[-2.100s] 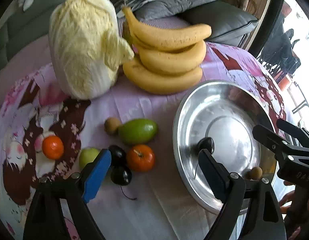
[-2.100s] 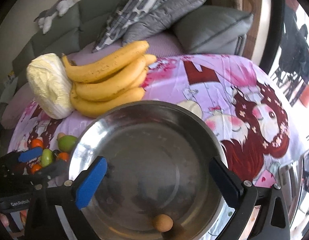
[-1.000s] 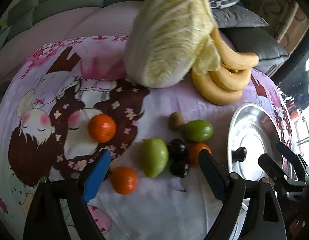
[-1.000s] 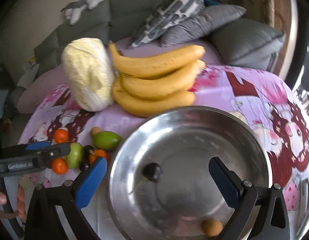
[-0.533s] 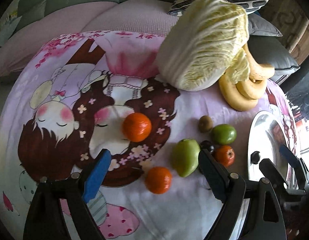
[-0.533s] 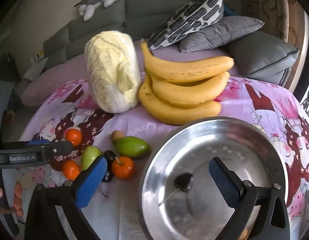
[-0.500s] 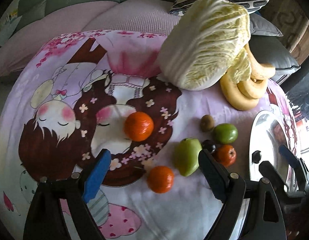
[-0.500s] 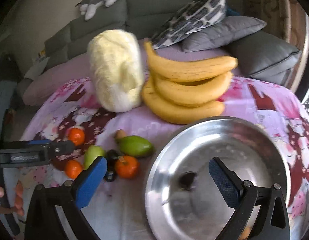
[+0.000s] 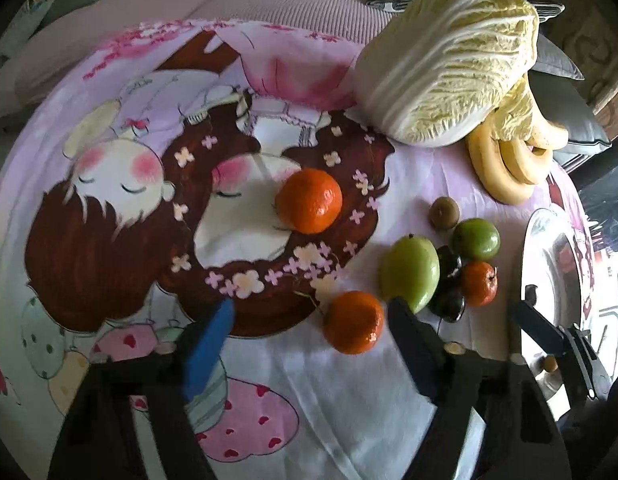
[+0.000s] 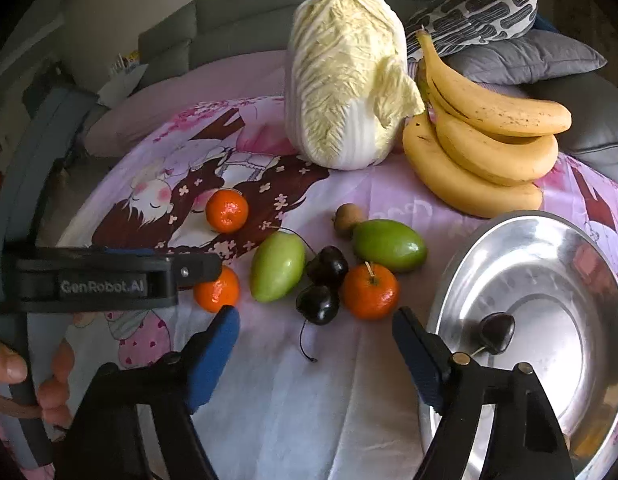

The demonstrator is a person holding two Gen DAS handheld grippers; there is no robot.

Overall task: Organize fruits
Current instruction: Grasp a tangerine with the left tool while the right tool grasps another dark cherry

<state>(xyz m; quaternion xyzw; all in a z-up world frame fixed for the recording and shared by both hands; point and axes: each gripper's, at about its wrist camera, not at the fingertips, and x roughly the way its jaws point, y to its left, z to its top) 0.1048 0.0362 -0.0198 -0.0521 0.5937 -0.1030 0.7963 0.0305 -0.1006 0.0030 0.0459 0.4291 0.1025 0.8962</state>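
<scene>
My left gripper [image 9: 309, 320] hangs over the printed cloth with its jaws closing. An orange [image 9: 353, 322] lies between its fingers, untouched. My right gripper [image 10: 315, 326] is also closing, with a dark cherry [image 10: 317, 304] just ahead of the gap and nothing pressed. Around it sit a second cherry [image 10: 328, 266], a stemmed orange [image 10: 370, 291], two green fruits [image 10: 277, 266] [image 10: 389, 245] and a brown fruit [image 10: 347, 216]. Another orange [image 10: 227, 211] lies farther left. The steel bowl [image 10: 549, 224] on the right holds one cherry [image 10: 497, 330].
A napa cabbage [image 10: 345, 80] and a bunch of bananas [image 10: 489, 148] stand at the back of the table. Behind them are grey sofa cushions [image 10: 521, 56]. A person's hand [image 10: 13, 368] holds the left gripper's handle at the left edge.
Both views have swung left, away from the bowl and over the loose fruit. The jaws of both grippers stand narrower than before.
</scene>
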